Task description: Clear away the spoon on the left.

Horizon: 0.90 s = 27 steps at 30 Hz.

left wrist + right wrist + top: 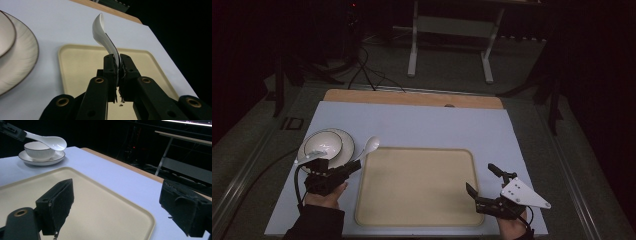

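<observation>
Left gripper (117,67) clamps the glossy white ceramic spoon (103,35); right gripper (117,205) stands apart over the smooth, rounded beige tray (105,215).

Dark lab: cables (367,75), bench frame (451,37)

Looked down from above the tray (414,187); rode close behind each jaw pair, both sharing that tray (80,65) (105,212).

Spoon (103,35): white ceramic, glossy, curved handle; handle end clamped between left tongs (117,68), bowl end raised clear of the counter, between saucer and tray edge
</observation>
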### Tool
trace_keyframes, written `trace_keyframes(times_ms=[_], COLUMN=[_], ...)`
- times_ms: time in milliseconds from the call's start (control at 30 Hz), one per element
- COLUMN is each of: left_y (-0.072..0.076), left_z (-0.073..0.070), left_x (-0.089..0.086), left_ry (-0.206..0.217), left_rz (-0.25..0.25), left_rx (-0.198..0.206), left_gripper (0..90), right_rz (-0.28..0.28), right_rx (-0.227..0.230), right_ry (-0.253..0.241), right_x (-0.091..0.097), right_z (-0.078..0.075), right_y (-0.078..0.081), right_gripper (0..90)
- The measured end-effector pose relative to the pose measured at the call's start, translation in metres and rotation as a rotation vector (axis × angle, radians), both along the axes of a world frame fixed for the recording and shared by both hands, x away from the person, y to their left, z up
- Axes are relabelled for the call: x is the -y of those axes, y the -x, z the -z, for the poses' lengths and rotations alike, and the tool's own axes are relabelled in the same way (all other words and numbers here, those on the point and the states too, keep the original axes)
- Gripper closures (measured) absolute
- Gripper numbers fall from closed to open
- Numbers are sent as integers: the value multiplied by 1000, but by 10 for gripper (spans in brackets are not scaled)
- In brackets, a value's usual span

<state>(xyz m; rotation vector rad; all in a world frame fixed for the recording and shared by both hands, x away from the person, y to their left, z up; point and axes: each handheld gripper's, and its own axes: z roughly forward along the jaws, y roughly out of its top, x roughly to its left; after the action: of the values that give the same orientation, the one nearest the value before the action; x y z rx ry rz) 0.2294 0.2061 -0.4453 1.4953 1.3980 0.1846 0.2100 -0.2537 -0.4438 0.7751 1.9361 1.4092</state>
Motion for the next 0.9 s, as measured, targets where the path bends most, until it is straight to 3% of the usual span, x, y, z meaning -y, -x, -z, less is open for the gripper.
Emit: trace_keyframes(times_ms=[67, 233, 467, 500, 567, 767, 900], left_y=[1, 3, 8, 9, 9, 14, 17], left_z=[2, 7, 17, 18, 23, 37, 43], left_x=[5, 14, 36, 40, 46, 58, 63], left_ry=[-11, 11, -23, -44, -24, -46, -96], left_rz=[1, -9, 19, 21, 26, -7, -36], left_rx=[-1, -4, -13, -12, -18, -17, 6], left_gripper=[855, 855, 855, 855, 855, 855, 855], right_rz=[2, -2, -3, -3, -2, -2, -4], right_rx=[2, 0, -2, -2, -6, -6, -7], right_ry=[-2, 0, -1, -1, -3, -2, -1], right_x=[0, -1, -1, -1, -1, -1, -2], right_z=[0, 0, 0, 0, 1, 1, 1], right_y=[0, -1, -1, -1, -1, -2, -2], right_gripper=[122, 122, 122, 122, 122, 122, 122])
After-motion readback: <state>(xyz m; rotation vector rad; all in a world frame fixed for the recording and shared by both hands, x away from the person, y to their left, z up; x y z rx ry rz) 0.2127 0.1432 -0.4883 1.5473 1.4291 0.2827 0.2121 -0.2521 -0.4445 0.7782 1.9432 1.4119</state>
